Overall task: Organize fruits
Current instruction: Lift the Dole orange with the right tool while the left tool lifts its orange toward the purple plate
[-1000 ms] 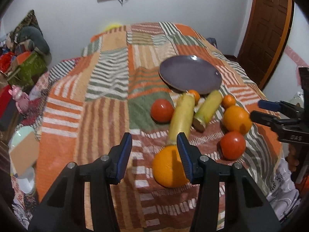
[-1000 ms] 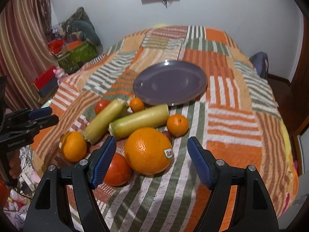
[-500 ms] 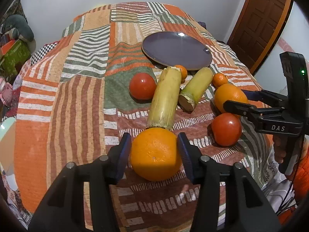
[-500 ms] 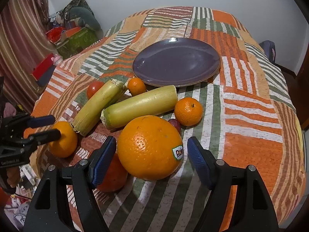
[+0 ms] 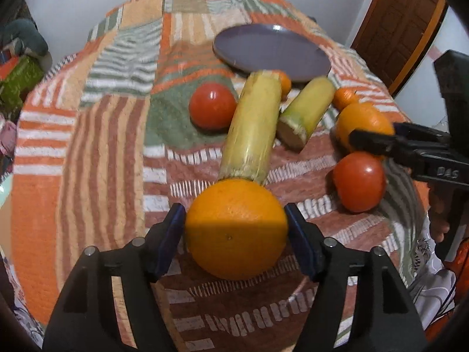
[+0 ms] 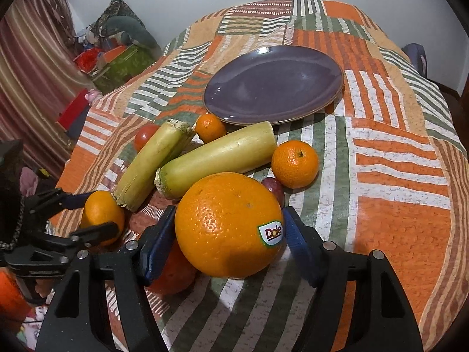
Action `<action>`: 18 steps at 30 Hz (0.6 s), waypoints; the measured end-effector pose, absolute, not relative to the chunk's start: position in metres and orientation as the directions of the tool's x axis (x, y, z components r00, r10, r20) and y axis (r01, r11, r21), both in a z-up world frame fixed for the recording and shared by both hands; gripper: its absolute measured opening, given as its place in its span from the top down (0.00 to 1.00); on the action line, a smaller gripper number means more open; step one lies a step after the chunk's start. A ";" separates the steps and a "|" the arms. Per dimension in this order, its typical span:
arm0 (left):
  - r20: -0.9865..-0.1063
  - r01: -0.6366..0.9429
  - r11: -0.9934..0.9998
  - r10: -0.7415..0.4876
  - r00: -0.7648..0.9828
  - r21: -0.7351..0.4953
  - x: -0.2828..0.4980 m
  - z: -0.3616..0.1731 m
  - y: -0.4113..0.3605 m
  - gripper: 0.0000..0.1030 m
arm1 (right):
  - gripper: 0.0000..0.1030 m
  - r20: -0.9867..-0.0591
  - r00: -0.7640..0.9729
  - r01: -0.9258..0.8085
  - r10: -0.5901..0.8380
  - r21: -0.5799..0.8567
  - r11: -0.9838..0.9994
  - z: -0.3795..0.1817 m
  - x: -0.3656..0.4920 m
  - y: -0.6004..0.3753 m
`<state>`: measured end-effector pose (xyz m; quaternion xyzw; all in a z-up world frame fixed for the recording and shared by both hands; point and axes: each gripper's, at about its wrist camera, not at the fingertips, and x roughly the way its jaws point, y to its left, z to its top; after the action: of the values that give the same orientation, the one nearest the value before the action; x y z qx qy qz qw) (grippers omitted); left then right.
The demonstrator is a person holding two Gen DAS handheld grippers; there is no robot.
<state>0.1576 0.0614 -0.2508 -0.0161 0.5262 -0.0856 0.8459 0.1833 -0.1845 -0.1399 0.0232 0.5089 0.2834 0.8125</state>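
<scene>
On the patchwork bedspread a plain orange (image 5: 236,228) lies between the fingers of my left gripper (image 5: 236,230). Its jaws are opening, with the pads right beside the skin on either side. My right gripper (image 6: 228,230) is closing on a larger orange with a Dole sticker (image 6: 225,223), and both pads touch it. An empty purple plate (image 6: 272,85) sits farther back. In front of it lie two yellow-green cane pieces (image 6: 217,158) (image 6: 152,161), two tangerines (image 6: 294,164) (image 6: 210,127), and two tomatoes (image 5: 212,105) (image 5: 359,182).
A small dark purple fruit (image 6: 274,189) hides behind the Dole orange. The bed edge drops off close under both grippers. Boxes and soft toys (image 6: 123,55) pile up beyond the bed's left side; a brown door (image 5: 401,29) stands at the right.
Both grippers came down over their oranges. The left jaws spread wider and now flank the plain orange. The right jaws narrowed onto the Dole orange.
</scene>
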 end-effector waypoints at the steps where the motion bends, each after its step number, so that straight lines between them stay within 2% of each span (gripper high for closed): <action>1: -0.890 0.122 0.985 -0.165 0.426 -0.125 0.158 -0.253 0.062 0.33 | 0.34 -0.814 0.325 -0.436 0.482 0.323 0.840 -0.140 0.183 -0.184; 11: -0.881 0.125 0.988 -0.141 0.451 -0.094 0.155 -0.248 0.057 0.36 | 0.35 -0.803 0.337 -0.428 0.492 0.335 0.839 -0.133 0.184 -0.190; 18: -0.842 0.107 0.991 -0.129 0.524 -0.085 0.152 -0.218 0.067 0.37 | 0.35 -0.783 0.381 -0.425 0.492 0.324 0.845 -0.120 0.184 -0.196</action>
<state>0.1524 0.0669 -0.2184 -0.0110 0.4834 -0.0677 0.8727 0.1845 -0.1957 -0.1198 0.0346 0.4830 0.2763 0.8301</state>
